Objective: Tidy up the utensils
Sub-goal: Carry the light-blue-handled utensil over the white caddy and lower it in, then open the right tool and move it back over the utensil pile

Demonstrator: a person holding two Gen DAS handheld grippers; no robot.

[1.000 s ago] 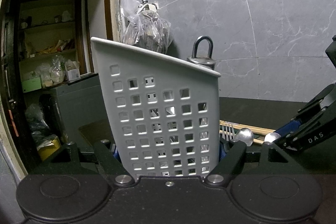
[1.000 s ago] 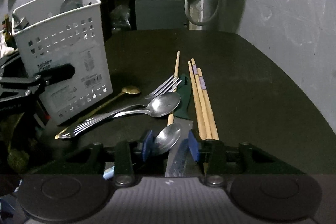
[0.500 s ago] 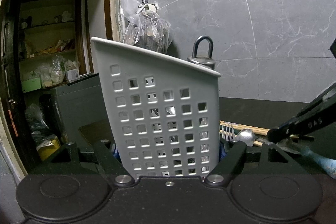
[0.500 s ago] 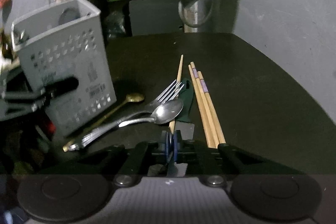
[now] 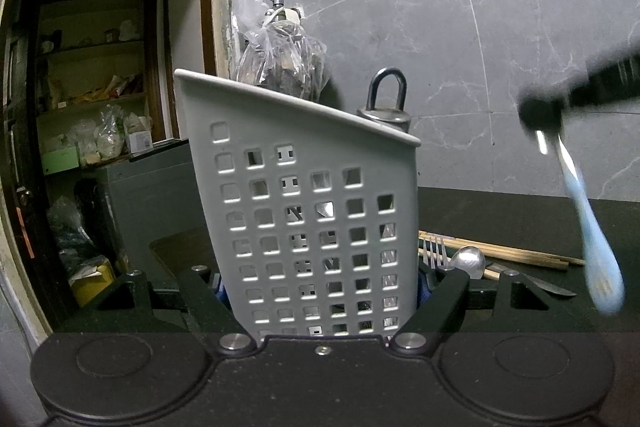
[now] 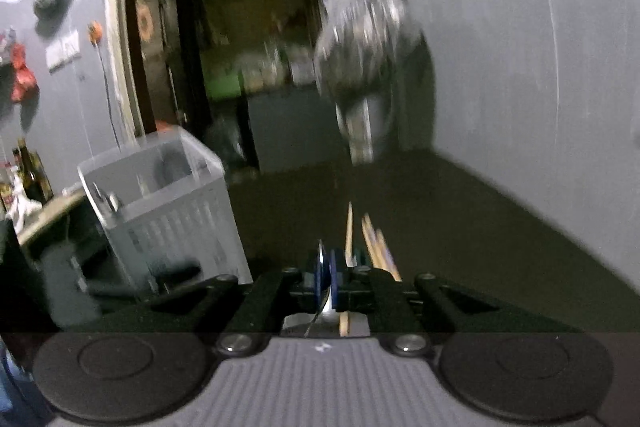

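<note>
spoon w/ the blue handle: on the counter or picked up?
Picked up. The spoon hangs in the air, pinched at its bowl by the right gripper.

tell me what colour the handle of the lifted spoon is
Pale blue handle, blurred, clearest in the left wrist view.

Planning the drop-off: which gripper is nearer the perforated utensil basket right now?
Left. The left gripper is clamped on the utensil basket. The right gripper, shut on a blue-handled spoon, is raised off to the basket's side, apart from it.

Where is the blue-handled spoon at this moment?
In the left wrist view the blue-handled spoon hangs at the right edge, bowl pinched in the right gripper, above the counter, right of the white caddy.
</note>
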